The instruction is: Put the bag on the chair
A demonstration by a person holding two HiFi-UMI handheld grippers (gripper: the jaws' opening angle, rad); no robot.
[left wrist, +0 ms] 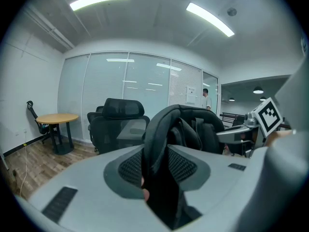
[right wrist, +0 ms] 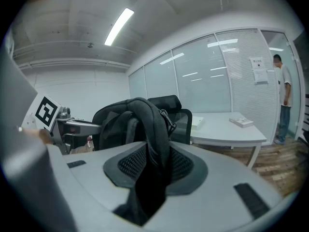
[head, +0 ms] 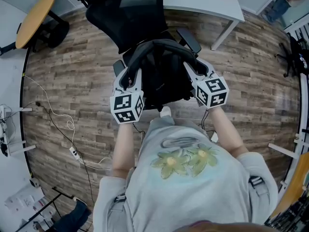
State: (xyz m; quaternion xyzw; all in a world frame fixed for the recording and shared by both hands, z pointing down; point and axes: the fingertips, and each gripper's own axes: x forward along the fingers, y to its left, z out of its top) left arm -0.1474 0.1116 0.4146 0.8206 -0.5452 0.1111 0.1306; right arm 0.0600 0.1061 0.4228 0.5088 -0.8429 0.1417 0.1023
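The black bag (head: 161, 79) hangs in the air in front of the person, held up by its two padded straps. The left hand-held gripper (left wrist: 157, 170) is clamped on one strap (left wrist: 161, 129) – in the left gripper view the strap comes up between the two jaws and both ribbed pads press on it. The right hand-held gripper (right wrist: 150, 170) is clamped in the same way on the second strap (right wrist: 152, 124), which fills the gap between its jaws. From the head view the two grippers stand on both sides of the bag, with the straps arching over its top between them. The black chair (head: 123, 11) stands just behind the bag, its backrest on the far side and one armrest (head: 189, 40) near the right gripper. The bag is at the front edge of the seat, but I cannot tell if its bottom touches the seat. Beyond the chair there is a white tabletop (head: 207, 1) with a book (right wrist: 241, 121) on it, and a round wooden table (head: 34, 18) stands well apart at the left. The floor (head: 72, 76) is of wood planks – a thin white cable (head: 63, 124) lies on it at the person's left side. Another person (right wrist: 282, 95) stands far behind by the glass wall.
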